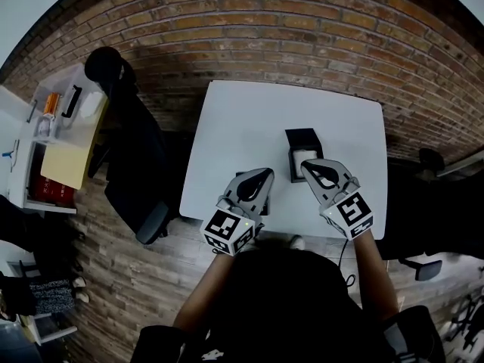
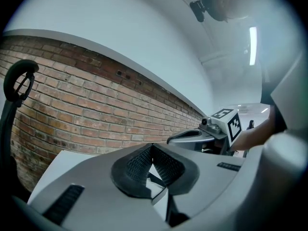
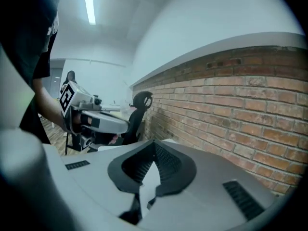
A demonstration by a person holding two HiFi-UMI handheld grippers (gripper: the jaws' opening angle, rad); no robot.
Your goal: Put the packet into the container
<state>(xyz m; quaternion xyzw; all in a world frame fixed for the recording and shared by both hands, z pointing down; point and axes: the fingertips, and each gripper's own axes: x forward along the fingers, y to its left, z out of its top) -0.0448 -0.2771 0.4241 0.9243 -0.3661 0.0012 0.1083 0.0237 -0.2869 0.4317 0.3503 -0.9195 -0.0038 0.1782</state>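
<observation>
A small black container stands open on the white table, and a white packet shows inside it. My right gripper is shut, its tips just over the packet's near edge; whether they touch it I cannot tell. In the right gripper view its pads meet with nothing between them. My left gripper hovers to the left of the container, apart from it. It is shut too, its pads closed on nothing.
A black office chair stands left of the table, with a shelf cart of small items beyond it. Another dark chair is at the right. A brick wall runs behind the table's far edge.
</observation>
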